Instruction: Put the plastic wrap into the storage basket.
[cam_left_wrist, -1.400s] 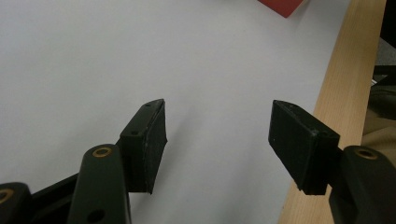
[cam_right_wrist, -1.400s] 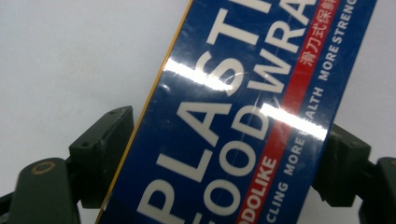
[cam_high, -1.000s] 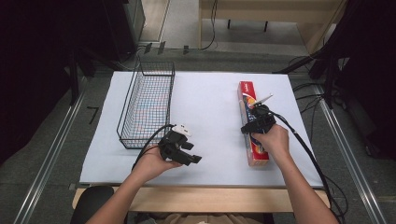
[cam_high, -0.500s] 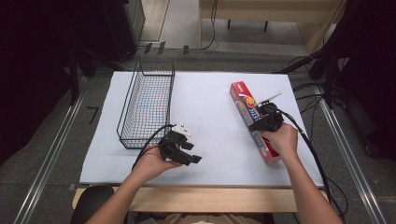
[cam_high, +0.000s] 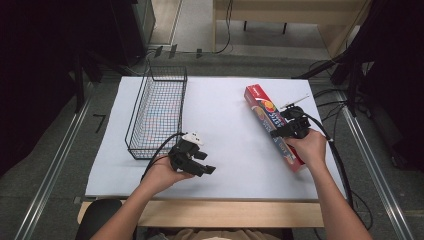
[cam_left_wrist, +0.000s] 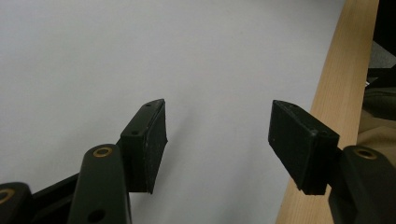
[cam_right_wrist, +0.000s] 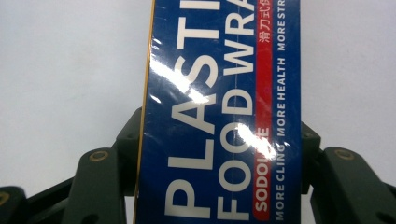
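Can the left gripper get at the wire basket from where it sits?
Probably yes. The left gripper rests on the white table right by the near end of the wire basket, jaws open and empty, with nothing between them.

From above the near edge, we look forward and down over the whole white-covered wooden bench (cam_high: 235, 165). Riding the left hand-held gripper (cam_left_wrist: 217, 140), we skim close over that white cover, a surface both views share. On the right hand-held gripper (cam_right_wrist: 219, 158), we sit tight against the long blue-and-red plastic food wrap box (cam_right_wrist: 219, 116).
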